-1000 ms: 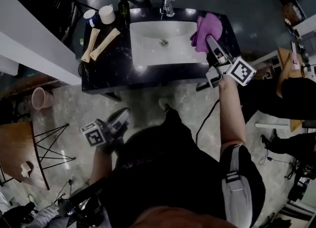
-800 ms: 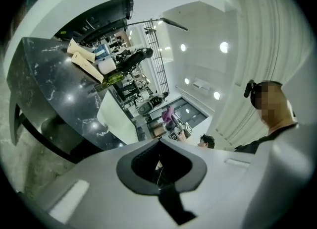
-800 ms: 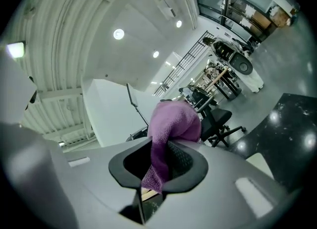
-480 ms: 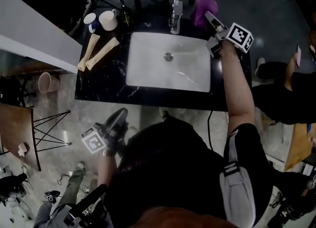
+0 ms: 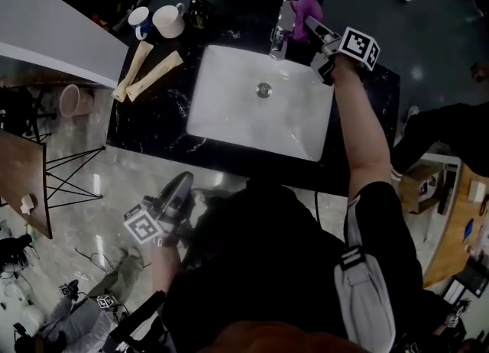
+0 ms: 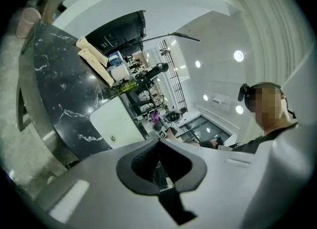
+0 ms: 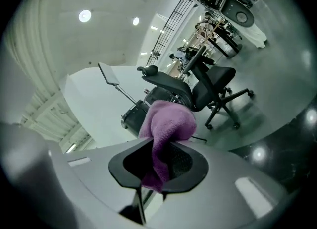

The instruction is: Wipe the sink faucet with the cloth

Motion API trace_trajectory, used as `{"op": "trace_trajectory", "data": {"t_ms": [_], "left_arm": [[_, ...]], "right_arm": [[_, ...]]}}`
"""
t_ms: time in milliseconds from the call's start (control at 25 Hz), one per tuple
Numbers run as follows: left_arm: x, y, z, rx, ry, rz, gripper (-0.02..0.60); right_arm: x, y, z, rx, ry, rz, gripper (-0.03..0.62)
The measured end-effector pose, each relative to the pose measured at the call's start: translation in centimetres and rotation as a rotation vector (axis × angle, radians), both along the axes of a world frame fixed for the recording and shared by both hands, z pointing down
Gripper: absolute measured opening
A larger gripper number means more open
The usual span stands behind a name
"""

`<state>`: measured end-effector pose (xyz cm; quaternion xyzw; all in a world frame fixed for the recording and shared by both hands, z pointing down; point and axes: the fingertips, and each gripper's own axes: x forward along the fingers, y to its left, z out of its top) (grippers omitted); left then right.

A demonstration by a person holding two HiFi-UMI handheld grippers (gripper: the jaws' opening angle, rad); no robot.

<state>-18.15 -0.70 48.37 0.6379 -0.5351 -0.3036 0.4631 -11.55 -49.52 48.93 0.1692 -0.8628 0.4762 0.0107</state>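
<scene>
1. Right gripper (image 5: 312,24): I read its jaws as clamped on the purple terry cloth (image 5: 307,9). In the right gripper view, the right gripper (image 7: 157,167) pinches a fold of the cloth (image 7: 166,123) between both pads, and the rest bunches up above the jaw tips.

2. Cloth position: in the head view the cloth sits at the back edge of the black marble counter (image 5: 153,118), just beside the top of the chrome sink faucet (image 5: 280,30), on that faucet's right. I cannot confirm contact between cloth and faucet.

3. Left gripper (image 5: 183,185): it is held low, off the near edge of the counter and above the floor, well apart from the faucet. In the left gripper view, the left gripper (image 6: 161,166) has its jaws together with nothing between them.

4. Surroundings: the white rectangular basin (image 5: 229,107) is set into the counter below the faucet. Two ceramic mugs (image 5: 168,21) stand at the counter's far left corner, with two beige flat tubes (image 5: 155,76) lying beside them. A black office chair (image 7: 210,85) stands on the floor behind the counter.
</scene>
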Motion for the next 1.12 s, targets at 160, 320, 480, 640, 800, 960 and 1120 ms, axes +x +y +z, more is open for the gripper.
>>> {"op": "trace_trajectory", "data": {"t_ms": [160,320,480,640,800,960,1120], "left_arm": [[0.1,-0.1,0.2,-0.01,0.025,-0.033,0.0],[-0.4,0.4,0.7,-0.026,0.036,-0.044,0.0],[-0.7,0.7,0.9,-0.028,0.036,-0.041,0.0],[-1.1,0.7,0.9,-0.027,0.027,-0.04,0.0],[-1.2,0.7,1.0,-0.022,0.029,-0.037,0.0],[-1.2,1.0,1.4,-0.032,0.041,-0.04,0.0],[-1.2,0.8,0.6,-0.012,0.033,-0.042,0.0]], "right_arm": [[-0.6,-0.7,5.0,-0.125,0.04,-0.002,0.069],[-0.5,-1.2,10.3,-0.195,0.217,0.024,0.067],[-0.5,-1.3,12.5,-0.226,0.318,0.048,0.066],[-0.4,-1.2,13.1,-0.238,0.34,0.053,0.066],[-0.3,-1.2,14.2,-0.239,0.393,0.064,0.066],[-0.5,-1.3,13.8,-0.225,0.365,0.068,0.064],[-0.1,-0.2,9.3,-0.064,0.152,0.056,0.063]]}}
